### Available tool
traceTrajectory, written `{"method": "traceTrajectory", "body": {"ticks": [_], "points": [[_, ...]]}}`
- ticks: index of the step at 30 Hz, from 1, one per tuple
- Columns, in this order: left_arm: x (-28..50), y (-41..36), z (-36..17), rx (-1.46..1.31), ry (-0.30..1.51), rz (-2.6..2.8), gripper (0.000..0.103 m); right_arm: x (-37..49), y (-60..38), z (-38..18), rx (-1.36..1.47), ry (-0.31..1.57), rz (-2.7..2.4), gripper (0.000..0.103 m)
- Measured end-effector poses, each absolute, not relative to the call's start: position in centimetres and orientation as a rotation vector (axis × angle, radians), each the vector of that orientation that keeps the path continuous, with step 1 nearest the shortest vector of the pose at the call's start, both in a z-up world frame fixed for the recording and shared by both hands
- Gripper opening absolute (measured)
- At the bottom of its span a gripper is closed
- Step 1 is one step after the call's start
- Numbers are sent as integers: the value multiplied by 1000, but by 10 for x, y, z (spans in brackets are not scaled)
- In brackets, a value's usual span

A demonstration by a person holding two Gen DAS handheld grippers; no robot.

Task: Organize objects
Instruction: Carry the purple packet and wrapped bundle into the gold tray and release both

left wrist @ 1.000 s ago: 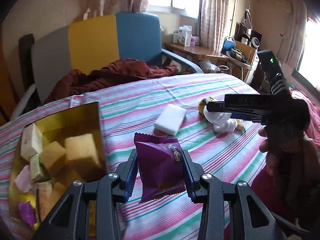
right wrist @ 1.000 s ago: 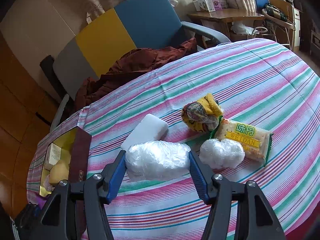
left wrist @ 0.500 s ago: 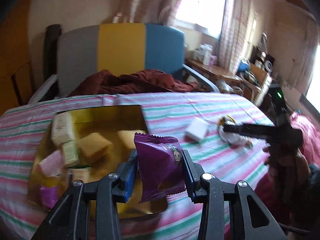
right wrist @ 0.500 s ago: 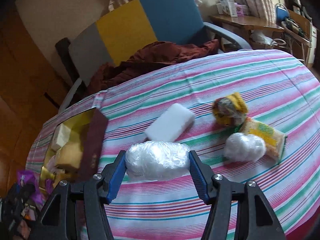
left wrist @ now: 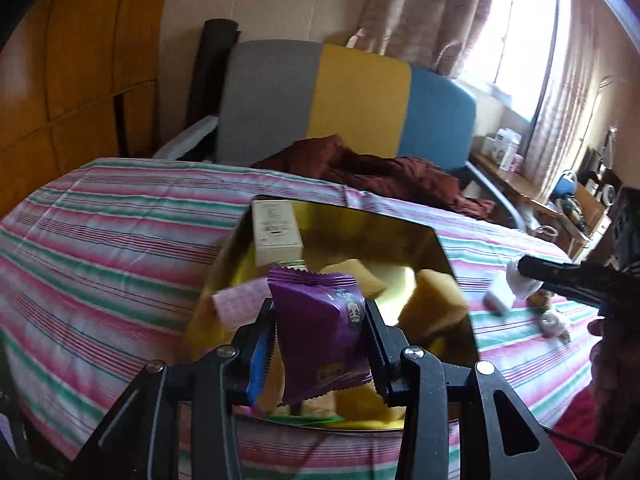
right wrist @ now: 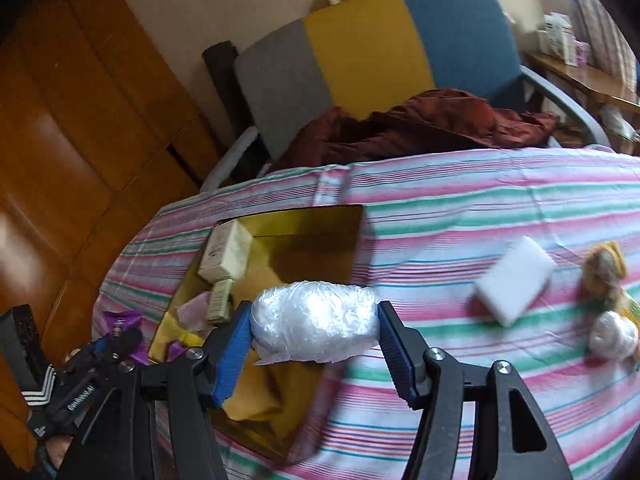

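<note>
The left gripper has its fingers clamped on the sides of a purple snack packet, held upright at the lower middle of the left wrist view, directly over an open gold-lined box; that placement suggests the packet is about to be dropped in with the rest. The right gripper has its fingers pressed on both ends of a bundle wrapped in clear plastic film, hanging just over the box's near right edge, likely headed for the same box. Inside the box lie a cream carton, yellow sponge-like blocks and a pink packet. The bench wears a tablecloth striped pink, green and white. To the right on it, well apart from the box, sit a white block, a smaller film-wrapped ball and a yellow knitted item. Behind the bench stands a grey, yellow and blue chair with dark red cloth heaped on it, wooden panelling at left, a curtained window at upper right.
</note>
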State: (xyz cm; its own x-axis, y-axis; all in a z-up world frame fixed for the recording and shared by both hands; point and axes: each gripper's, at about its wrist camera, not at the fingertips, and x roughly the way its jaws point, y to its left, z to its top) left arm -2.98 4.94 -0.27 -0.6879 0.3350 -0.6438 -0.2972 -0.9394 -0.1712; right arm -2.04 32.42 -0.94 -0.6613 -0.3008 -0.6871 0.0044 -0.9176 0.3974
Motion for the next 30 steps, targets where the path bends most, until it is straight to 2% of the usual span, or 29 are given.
{"method": "traceTrajectory", "body": {"ticks": [7, 20, 27, 30], "points": [[-39, 54, -6, -1008, -49, 2604, 42, -43, 296, -14, 1223, -503, -2627, 62], [-53, 11, -10, -1047, -188, 2634, 42, -64, 277, -22, 1228, -457, -2588, 62], [-53, 2, -22, -1085, -199, 2595, 42, -83, 272, -28, 1234, -431, -2579, 62], [-58, 11, -26, -1095, -171, 2572, 44, -92, 271, -30, 1246, -424, -2578, 66]]}}
